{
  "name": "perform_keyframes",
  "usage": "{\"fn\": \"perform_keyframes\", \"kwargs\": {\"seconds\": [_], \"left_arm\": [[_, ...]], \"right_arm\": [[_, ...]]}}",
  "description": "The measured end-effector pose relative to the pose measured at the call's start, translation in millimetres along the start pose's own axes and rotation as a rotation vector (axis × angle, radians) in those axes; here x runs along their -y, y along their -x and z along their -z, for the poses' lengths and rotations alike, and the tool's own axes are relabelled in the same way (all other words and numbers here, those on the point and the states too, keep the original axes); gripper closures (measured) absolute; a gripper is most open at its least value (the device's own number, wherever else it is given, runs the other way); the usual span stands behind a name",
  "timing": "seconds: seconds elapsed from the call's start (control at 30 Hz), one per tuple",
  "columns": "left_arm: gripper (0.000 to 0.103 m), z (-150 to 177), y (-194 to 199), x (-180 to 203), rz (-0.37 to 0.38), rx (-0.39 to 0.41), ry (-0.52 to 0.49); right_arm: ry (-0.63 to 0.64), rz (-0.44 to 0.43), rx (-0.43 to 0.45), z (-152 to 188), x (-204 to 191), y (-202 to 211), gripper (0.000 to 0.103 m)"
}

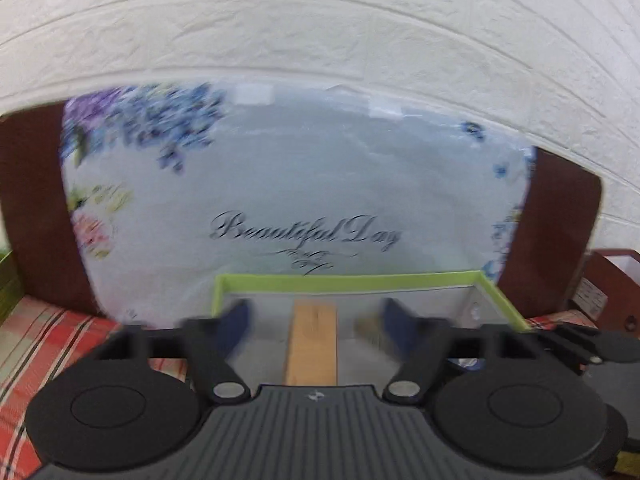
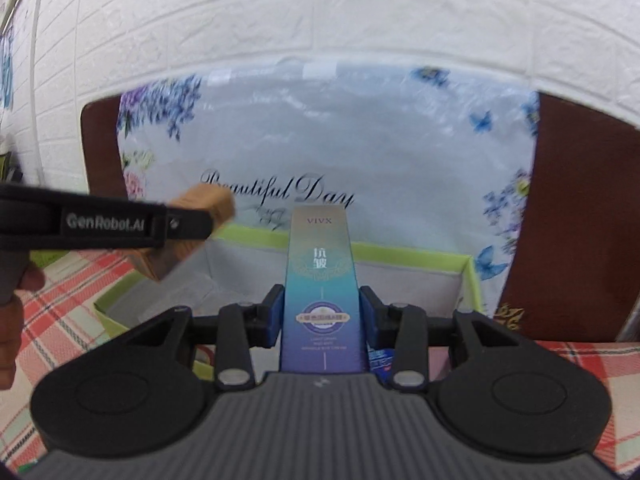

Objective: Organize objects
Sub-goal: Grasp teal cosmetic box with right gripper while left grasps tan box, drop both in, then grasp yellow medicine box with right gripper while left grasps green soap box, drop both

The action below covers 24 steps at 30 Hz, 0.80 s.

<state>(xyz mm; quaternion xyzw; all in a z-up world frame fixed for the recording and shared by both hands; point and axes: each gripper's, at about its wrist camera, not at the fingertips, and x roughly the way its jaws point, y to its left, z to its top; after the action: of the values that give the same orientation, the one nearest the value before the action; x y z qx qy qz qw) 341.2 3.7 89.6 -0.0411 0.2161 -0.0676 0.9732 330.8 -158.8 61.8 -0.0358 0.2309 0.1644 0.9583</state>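
A green-rimmed box [image 1: 352, 281] with a grey inside stands before a flowered "Beautiful Day" bag. My left gripper [image 1: 314, 314] is open above it, its blue pads wide apart. A tan wooden block [image 1: 313, 344] sits between the pads without touching them. In the right wrist view the left gripper [image 2: 188, 222] reaches in from the left with the block [image 2: 200, 224] beside its finger, over the box [image 2: 416, 254]. My right gripper [image 2: 320, 316] is shut on a tall blue-purple "VIVX" carton [image 2: 322, 292], held upright over the box.
The flowered bag [image 1: 320, 184] leans on a brown board [image 1: 556, 232] against the white brick wall. A red plaid cloth [image 2: 76, 292] covers the table. A brown box [image 1: 608, 280] stands at the right.
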Motion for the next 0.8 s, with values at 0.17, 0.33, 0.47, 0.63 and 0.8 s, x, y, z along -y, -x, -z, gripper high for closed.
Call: {"fn": "perform_keyframes", "kwargs": {"seconds": [0.17, 0.33, 0.47, 0.63, 0.8], "left_arm": [[0.012, 13.7, 10.0, -4.9, -0.02, 0.018, -0.025], [0.012, 12.1, 43.3, 0.8, -0.015, 0.048, -0.063], [0.012, 15.1, 83.7, 4.2, 0.004, 0.059, -0.068], [0.012, 36.8, 133.2, 10.1, 0.004, 0.021, -0.075], [0.011, 82.5, 168.6, 11.5, 0.048, -0.038, -0.065]], "right_arm": [[0.048, 0.026, 0.043, 16.3, -3.4, 8.4, 0.017], [0.04, 0.031, 0.099, 9.0, 2.4, 43.8, 0.001], [0.027, 0.019, 0.156, 5.7, 3.8, 90.0, 0.0], [0.028, 0.003, 0.197, 20.0, -0.4, 149.9, 0.0], [0.032, 0.006, 0.209, 53.0, -7.8, 200.5, 0.0]]}}
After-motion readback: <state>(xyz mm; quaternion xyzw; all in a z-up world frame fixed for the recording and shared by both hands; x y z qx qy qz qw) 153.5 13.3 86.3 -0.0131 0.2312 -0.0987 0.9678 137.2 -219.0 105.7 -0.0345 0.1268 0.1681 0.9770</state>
